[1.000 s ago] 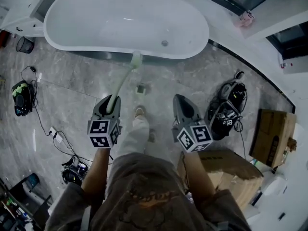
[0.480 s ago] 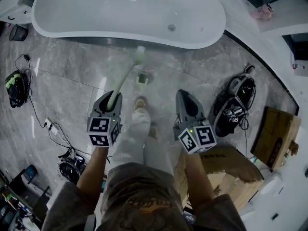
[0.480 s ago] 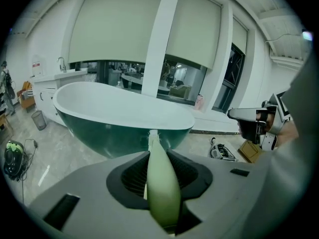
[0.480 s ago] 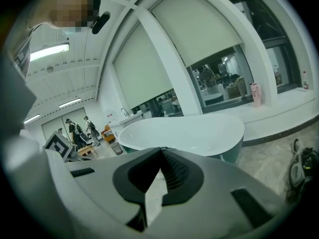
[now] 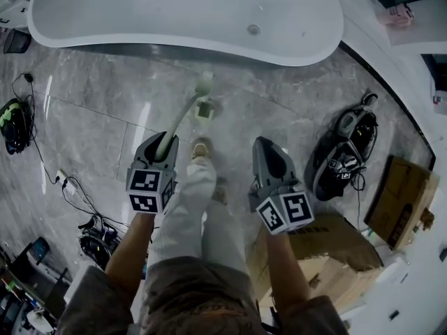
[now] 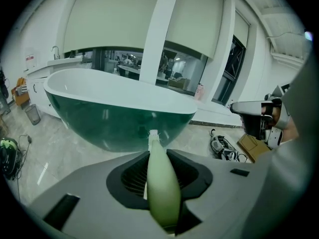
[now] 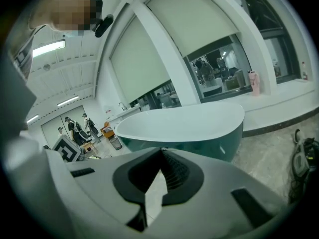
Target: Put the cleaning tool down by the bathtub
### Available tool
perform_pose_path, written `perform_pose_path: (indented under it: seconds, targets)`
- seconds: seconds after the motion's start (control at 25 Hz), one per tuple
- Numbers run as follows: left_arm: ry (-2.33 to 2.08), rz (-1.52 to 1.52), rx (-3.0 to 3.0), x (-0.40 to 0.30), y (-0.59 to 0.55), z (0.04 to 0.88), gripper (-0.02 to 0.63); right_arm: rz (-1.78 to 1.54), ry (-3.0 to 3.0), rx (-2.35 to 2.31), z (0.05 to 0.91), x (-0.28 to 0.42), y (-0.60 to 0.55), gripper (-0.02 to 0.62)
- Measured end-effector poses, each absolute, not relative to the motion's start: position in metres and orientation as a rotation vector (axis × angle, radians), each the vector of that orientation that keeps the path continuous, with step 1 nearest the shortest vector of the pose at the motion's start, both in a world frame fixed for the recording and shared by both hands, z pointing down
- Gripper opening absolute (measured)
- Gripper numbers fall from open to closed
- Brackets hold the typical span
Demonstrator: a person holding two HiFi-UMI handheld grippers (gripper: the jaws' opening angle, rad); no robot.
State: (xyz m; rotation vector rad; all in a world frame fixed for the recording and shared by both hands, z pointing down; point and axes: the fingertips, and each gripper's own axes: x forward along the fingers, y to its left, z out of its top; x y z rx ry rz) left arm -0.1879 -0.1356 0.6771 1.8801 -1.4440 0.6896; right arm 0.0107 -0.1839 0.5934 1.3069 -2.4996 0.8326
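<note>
The white oval bathtub (image 5: 140, 19) fills the top of the head view. My left gripper (image 5: 166, 139) is shut on the pale green handle of a cleaning brush (image 5: 183, 114). Its bristled head (image 5: 203, 84) points toward the tub and hangs over the marble floor just short of the tub's base. In the left gripper view the brush (image 6: 162, 183) sticks out between the jaws toward the bathtub's dark green side (image 6: 119, 118). My right gripper (image 5: 264, 145) hovers to the right of the person's legs. Its jaws meet at the tips (image 7: 160, 153) with nothing between them.
A square floor drain (image 5: 203, 110) lies under the brush head, by the person's foot (image 5: 201, 149). Black equipment with cables (image 5: 342, 159) and cardboard boxes (image 5: 401, 201) stand at the right. Cables and a green-black device (image 5: 10, 124) lie at the left, with a bin (image 5: 15, 40) beyond.
The tub has slid up and away in the head view. The brush head, earlier at the tub's rim, now hangs over the floor. Both grippers hold as before.
</note>
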Motion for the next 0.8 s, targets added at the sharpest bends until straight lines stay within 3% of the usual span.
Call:
perform_pose_path:
  seconds: [0.8]
  targets:
    - [-1.398,0.814,1.661,-0.166,-0.169,0.820,0.109,0.932,-2.458,1.262,0.651,0.014,-0.189,0.000]
